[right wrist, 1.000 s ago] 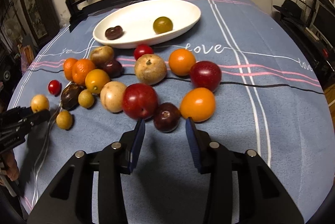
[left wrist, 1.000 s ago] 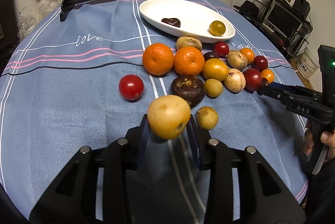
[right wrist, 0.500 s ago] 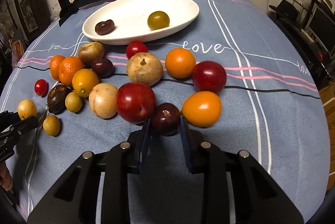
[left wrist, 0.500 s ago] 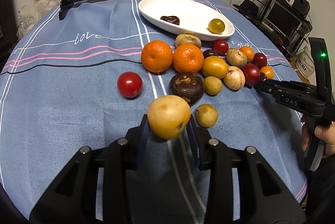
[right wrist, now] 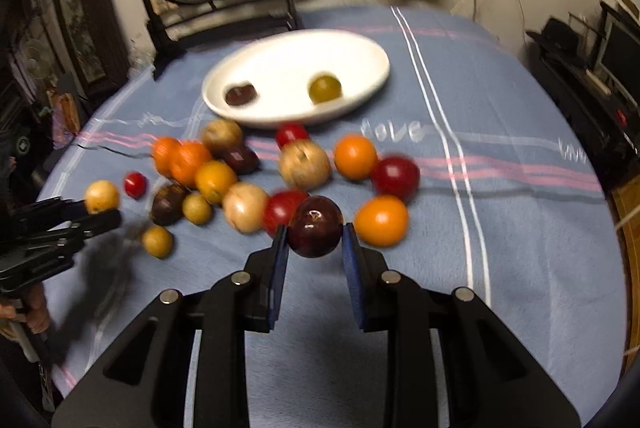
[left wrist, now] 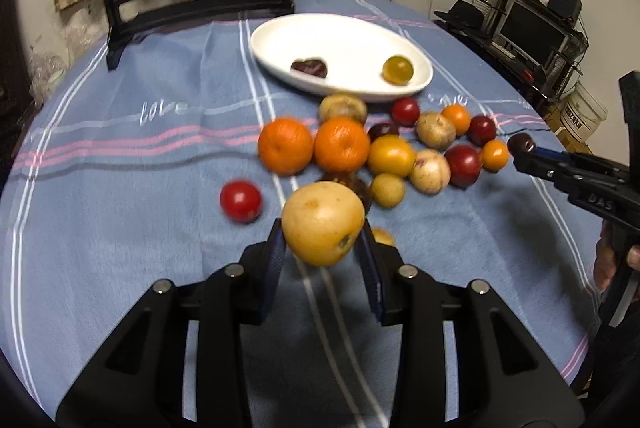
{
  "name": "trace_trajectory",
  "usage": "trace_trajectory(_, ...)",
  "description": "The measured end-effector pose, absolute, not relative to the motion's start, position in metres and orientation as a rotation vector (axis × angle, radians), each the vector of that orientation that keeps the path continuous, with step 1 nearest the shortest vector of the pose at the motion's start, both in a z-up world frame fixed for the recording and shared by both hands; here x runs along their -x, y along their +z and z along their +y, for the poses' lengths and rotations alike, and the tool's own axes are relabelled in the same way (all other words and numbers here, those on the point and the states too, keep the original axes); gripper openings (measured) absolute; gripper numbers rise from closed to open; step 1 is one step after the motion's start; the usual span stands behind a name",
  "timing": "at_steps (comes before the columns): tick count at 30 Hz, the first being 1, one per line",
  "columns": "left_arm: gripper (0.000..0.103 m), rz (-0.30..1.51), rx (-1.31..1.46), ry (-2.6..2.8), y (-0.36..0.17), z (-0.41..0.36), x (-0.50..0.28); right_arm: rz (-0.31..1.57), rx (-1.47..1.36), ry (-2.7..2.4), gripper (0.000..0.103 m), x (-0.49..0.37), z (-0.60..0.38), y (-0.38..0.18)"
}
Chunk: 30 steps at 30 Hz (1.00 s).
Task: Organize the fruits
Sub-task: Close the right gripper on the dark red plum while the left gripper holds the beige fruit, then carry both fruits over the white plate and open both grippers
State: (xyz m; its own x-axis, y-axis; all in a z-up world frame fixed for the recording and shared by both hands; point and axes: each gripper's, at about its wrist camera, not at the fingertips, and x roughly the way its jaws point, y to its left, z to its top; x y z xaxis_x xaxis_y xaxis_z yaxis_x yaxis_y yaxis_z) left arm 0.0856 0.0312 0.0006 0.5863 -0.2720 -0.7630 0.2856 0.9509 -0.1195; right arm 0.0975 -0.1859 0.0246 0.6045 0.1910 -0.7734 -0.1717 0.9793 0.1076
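Tablecloth bearing white dish and loose fruit. Left gripper clamps yellow fruit above the cloth; right gripper clamps dark plum. Best practice: carry both level over the dish rim, lower, then release gently.

fruit cluster fronts plate (left clear)

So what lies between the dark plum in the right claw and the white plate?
In the right wrist view, between the dark plum and white plate lie a tan round fruit and a small red one.
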Motion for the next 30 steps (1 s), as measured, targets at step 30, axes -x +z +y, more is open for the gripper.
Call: trace_trajectory(30,0.037,1.014,-0.003,-0.221,-0.001,-0.026,-0.314,0.894,0.059,0.273,0.028,-0.288,-0.133,0.022)
